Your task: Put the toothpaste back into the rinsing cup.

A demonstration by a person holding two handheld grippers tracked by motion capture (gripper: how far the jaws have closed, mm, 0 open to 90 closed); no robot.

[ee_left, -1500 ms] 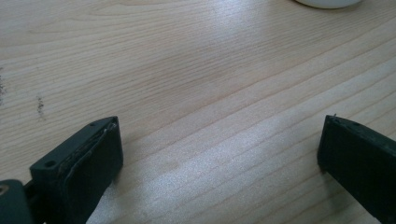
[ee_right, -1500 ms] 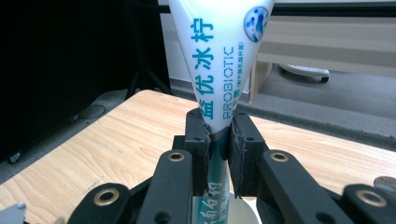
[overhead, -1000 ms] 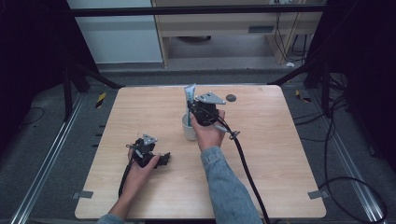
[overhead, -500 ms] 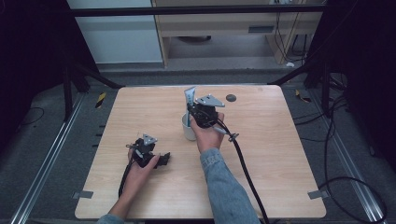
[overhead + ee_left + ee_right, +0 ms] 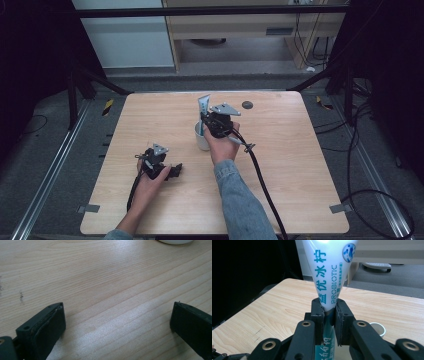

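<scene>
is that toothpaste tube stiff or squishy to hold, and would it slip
Probably squishy: the right gripper pinches the toothpaste tube nearly flat where the pads press. Its glossy skin looks slippery, so it might slide if the grip eased. Its flat crimped end points up; set in the white cup, it would likely lean on the rim.

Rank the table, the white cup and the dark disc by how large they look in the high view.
1. table
2. cup, partly hidden by the right tool
3. disc
</scene>
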